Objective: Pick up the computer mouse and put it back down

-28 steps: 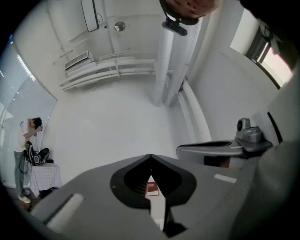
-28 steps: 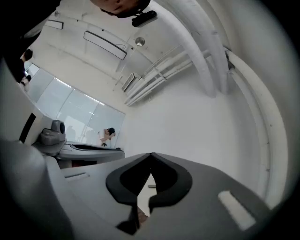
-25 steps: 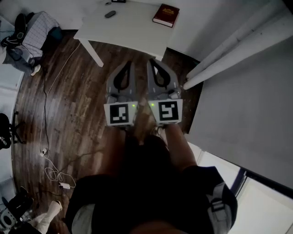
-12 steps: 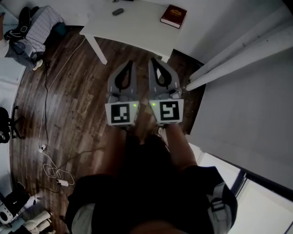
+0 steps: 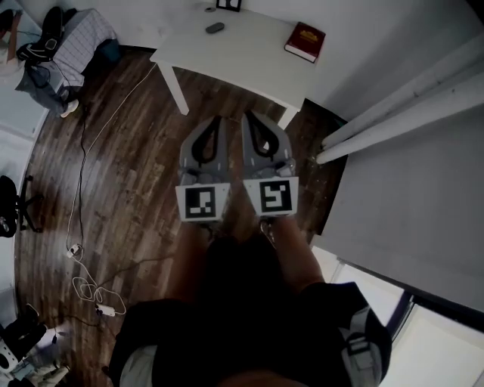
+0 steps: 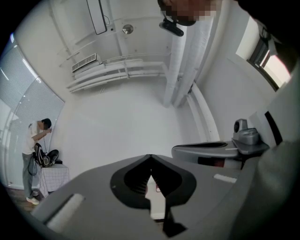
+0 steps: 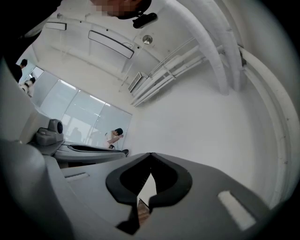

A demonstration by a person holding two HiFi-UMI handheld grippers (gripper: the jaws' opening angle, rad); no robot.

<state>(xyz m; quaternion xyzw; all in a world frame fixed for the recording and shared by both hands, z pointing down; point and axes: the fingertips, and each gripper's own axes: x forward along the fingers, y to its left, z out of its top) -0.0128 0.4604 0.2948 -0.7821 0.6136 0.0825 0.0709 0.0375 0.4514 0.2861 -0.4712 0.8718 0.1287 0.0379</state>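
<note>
Computer mouse sits on the white table toward its far edge, well apart from both grippers and untouched, with a red book off at the table's right end and a small dark framed item behind the mouse at the back edge. Left gripper and right gripper are held side by side close in front of the person's body over the wood floor, pointing toward the table. That looks like a carry pose for the walk-up, not a reach. Each gripper view shows its jaws pressed together at the tips with nothing between them, left and right, so both claws are closed and empty. Closed makes sense while there is nothing in range, and they would need to open before any grab. A white cable trails on the floor at left, out of the path. Versus the earlier frames, the table has slid down and rightward in the head view and more of its top and legs now show. Mouse and book read slightly closer, so the person appears to have stepped toward it. Grippers keep the same paired, shut posture throughout. Task judged at approach stage, pick not started.
</note>
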